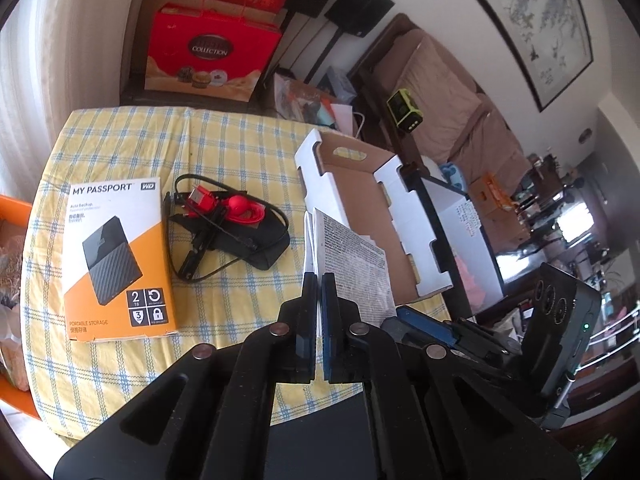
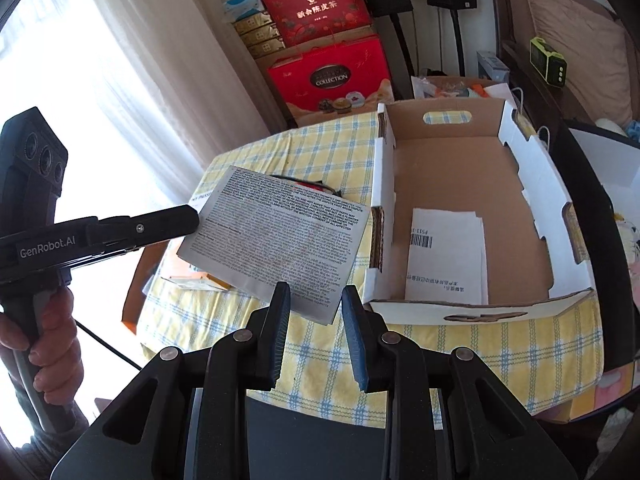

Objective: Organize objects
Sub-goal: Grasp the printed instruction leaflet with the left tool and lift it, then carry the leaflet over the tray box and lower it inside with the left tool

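Observation:
My left gripper [image 1: 318, 276] is shut on the edge of a printed leaflet [image 1: 354, 264] and holds it in the air above the checked tablecloth. In the right wrist view the left gripper [image 2: 195, 216] comes in from the left, pinching the leaflet [image 2: 280, 240] at its left corner. My right gripper [image 2: 315, 294] is open; the leaflet's lower corner hangs just beyond its tips, untouched by the pads. An open cardboard box [image 2: 382, 200] to the right holds a white sheet with a barcode [image 2: 444, 256]. An orange and white hard-drive box [image 1: 120, 256] and a black pouch with red cable [image 1: 236, 220] lie on the table.
Red gift boxes [image 1: 208, 56] are stacked behind the table by the curtain. A sofa with a green device [image 1: 404, 108] stands at the right. A hand [image 2: 48, 336] grips the left gripper's handle. The right gripper [image 1: 394, 318] shows beside the leaflet in the left wrist view.

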`<state>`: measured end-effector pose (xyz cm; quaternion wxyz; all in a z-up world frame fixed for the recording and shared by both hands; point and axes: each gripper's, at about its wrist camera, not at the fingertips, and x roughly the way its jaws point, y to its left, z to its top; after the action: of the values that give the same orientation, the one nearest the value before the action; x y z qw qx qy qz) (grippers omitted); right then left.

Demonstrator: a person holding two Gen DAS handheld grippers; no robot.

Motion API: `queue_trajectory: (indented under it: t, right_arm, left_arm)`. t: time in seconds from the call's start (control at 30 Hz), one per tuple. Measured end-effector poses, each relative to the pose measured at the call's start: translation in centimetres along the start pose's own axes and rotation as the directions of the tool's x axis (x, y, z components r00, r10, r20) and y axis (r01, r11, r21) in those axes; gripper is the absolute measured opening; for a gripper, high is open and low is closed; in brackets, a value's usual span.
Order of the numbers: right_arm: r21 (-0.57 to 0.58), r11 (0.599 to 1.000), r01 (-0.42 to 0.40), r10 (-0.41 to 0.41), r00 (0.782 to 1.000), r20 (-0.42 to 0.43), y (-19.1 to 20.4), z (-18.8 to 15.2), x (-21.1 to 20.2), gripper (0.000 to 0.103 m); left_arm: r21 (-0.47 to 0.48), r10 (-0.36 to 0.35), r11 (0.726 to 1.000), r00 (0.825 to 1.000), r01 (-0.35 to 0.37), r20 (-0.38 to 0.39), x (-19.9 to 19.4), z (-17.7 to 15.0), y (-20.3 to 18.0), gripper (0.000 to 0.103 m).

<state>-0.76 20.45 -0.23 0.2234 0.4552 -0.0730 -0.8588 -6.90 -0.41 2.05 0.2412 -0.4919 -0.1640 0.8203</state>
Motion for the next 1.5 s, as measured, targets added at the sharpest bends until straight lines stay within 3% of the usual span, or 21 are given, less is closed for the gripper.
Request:
queue_trajectory:
  t: [0.4,0.83,1.1,1.2,1.23,1.27,1.33,1.43,1.5]
  right_arm:
    - [0.068,0.996,0.063,-0.068,0.995,0.077,-4.1,2.3,-3.9,0.028]
    - [0.167,0.979,0.114,-0.117,0.993,0.010,-10.4,1.9,-1.5,0.026]
    - [0.148,0.980,0.132,-0.130,0.991,-0.027,-11.0,2.0,0.0,0.026]
    - [0.123,0.979,0.164,-0.162,0.986,-0.028,-11.2,2.4,-0.3,0.027]
    - [0.109,0.979,0.175,-0.173,0.984,-0.032,-11.2,2.7,-0.2,0.029]
    - [0.096,0.978,0.184,-0.181,0.983,-0.035,-11.2,3.0,-0.2,0.035]
    - [0.067,0.976,0.206,-0.204,0.978,-0.039,-11.4,3.8,0.1,0.042]
    - [0.026,0.979,0.202,-0.200,0.978,-0.058,-11.6,4.9,1.1,0.051]
    - [0.005,0.979,0.204,-0.203,0.977,-0.071,-11.7,5.3,1.9,0.060]
  left_arm:
    - [0.066,-0.032,0.997,0.999,0.033,-0.024,3.3,3.1,-5.4,0.002]
    - [0.107,-0.014,0.994,0.981,0.035,-0.194,12.4,5.8,-8.3,0.002]
    - [0.167,0.083,0.985,0.975,-0.048,-0.206,14.9,5.9,-8.8,0.003]
    - [0.186,0.099,0.981,0.977,-0.063,-0.188,14.3,5.6,-8.6,0.019]
    - [0.190,0.097,0.980,0.979,-0.062,-0.180,13.9,5.4,-8.5,0.030]
    - [0.196,0.096,0.979,0.981,-0.062,-0.170,13.4,5.3,-8.5,0.036]
    - [0.210,0.099,0.976,0.984,-0.067,-0.148,12.5,4.9,-8.3,0.039]
    - [0.184,0.083,0.981,0.988,-0.058,-0.132,11.0,4.4,-7.5,0.056]
    - [0.160,0.083,0.985,0.990,-0.064,-0.112,10.0,4.2,-6.6,0.060]
